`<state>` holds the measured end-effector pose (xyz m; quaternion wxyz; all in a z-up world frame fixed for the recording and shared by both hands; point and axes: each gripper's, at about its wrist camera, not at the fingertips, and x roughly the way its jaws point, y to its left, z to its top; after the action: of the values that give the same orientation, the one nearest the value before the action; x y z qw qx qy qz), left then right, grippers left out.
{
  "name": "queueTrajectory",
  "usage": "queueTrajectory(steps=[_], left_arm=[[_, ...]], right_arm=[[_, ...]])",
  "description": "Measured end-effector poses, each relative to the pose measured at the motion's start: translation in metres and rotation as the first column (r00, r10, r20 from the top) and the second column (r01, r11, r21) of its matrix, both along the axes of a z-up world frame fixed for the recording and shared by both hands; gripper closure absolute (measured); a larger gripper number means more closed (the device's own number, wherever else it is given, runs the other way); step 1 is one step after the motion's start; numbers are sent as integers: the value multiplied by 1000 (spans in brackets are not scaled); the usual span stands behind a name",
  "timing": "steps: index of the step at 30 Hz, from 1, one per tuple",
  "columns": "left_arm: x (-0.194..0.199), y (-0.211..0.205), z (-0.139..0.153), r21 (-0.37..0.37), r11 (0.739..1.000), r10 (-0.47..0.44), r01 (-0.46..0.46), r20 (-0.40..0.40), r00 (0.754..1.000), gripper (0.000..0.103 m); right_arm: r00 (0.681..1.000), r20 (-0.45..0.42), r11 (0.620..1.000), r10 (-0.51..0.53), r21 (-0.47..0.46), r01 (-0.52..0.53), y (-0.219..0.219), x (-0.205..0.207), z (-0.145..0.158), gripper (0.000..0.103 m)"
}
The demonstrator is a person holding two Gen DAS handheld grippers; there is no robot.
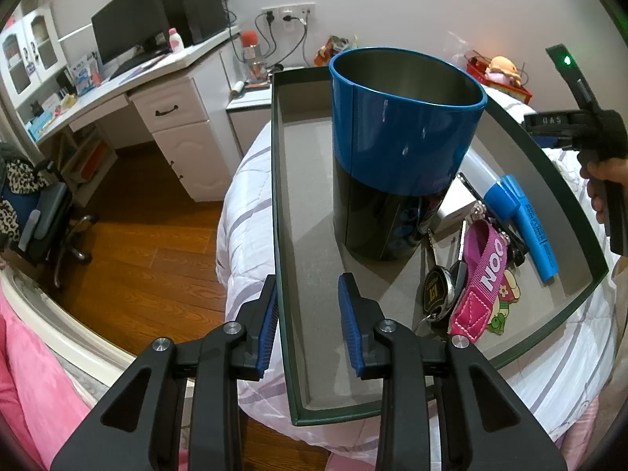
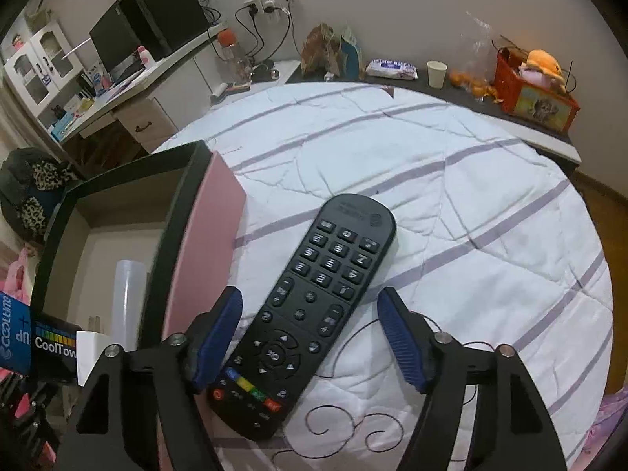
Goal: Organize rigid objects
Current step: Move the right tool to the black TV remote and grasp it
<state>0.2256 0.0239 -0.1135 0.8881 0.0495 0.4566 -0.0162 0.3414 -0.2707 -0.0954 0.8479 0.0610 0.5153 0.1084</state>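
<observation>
One dark-green shallow cardboard tray [image 1: 537, 165] rests on the white striped quilt [image 2: 431, 180], holding a tall blue-and-black tin canister [image 1: 396, 157], a blue marker [image 1: 526, 219] and keys on a pink lanyard [image 1: 479, 274]. Left gripper [image 1: 310, 322] straddles the tray's left wall, pads not visibly pressing it. Right gripper [image 2: 310, 337], angled down, jaws apart, flanks the black remote control [image 2: 310, 306] lying on the quilt beside the tray.

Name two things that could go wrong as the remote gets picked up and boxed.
The right gripper straddles the remote askew, its jaws open, so closing could twist or squirt it across the soft quilt. The left gripper straddles only one thin wall of the box; jostling could topple the tall blue tin inside.
</observation>
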Motion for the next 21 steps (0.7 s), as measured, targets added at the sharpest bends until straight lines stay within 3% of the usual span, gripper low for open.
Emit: queueTrajectory(steps=[9,15,21], left_arm=[[0,-2,-1,5,1000,0,0,-1,1000,74],[1,-2,-1,4,1000,1,-1,0,1000,73],[2,-1,-2,6,1000,3,-3,-1,1000,73]], right_arm=[[998,-7,987,65,-144,-65,-2,-15,1,31],[999,22,973,32,-228,-27,-24,-39,6,31],[994,76,972,74,-229,-55,-16,-34,8,31]])
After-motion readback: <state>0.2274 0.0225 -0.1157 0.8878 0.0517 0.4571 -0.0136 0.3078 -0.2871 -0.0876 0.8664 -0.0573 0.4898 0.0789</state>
